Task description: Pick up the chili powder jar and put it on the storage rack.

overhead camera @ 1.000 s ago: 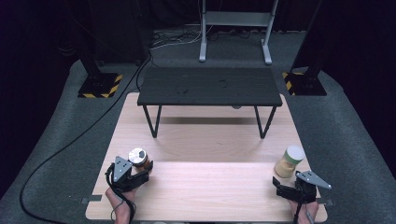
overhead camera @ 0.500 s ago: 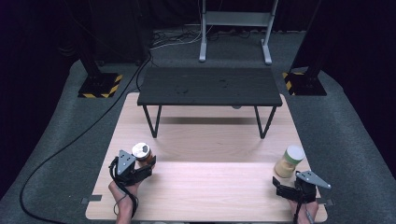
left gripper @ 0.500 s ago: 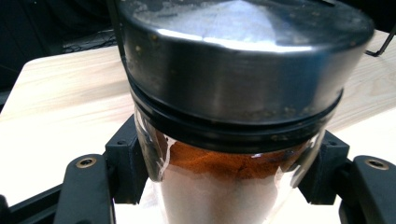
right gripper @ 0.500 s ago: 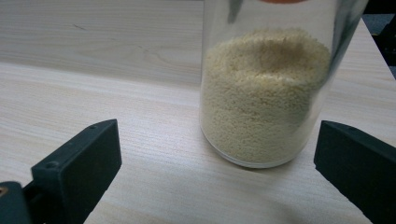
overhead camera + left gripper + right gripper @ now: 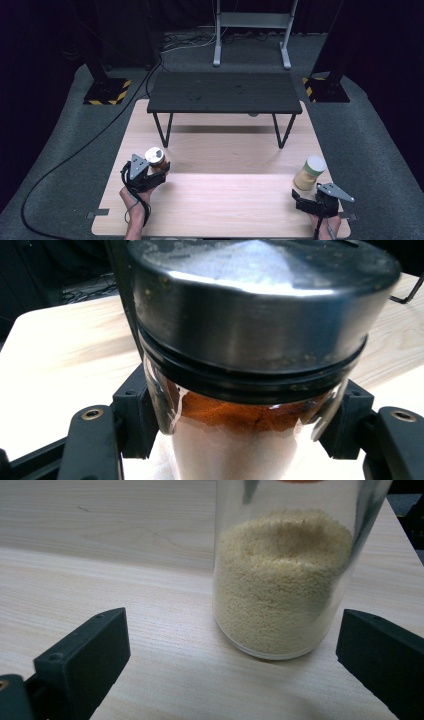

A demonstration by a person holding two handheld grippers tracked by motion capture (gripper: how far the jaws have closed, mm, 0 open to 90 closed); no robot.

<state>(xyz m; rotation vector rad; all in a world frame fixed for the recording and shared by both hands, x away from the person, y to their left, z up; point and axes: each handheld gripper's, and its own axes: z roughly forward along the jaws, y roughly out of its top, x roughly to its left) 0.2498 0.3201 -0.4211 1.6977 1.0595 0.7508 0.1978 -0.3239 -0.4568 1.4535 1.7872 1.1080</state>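
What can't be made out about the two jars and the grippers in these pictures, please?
- Spice jar, left gripper view: base cut off by the bottom edge; whether it touches the table is unclear.
- Left gripper, high view: fingers hidden under its body and the jar.
- Grain jar, right gripper view: lid cut off by the top edge.
- Right gripper, high view: finger gap too small and dark.

I see the spice jar [image 5: 155, 157] at the table's [image 5: 225, 210] left, between my left gripper's [image 5: 150, 175] jaws; grain jar [image 5: 310, 172] far right, just ahead of my right gripper [image 5: 312, 200]; bench [image 5: 225, 92] behind both.
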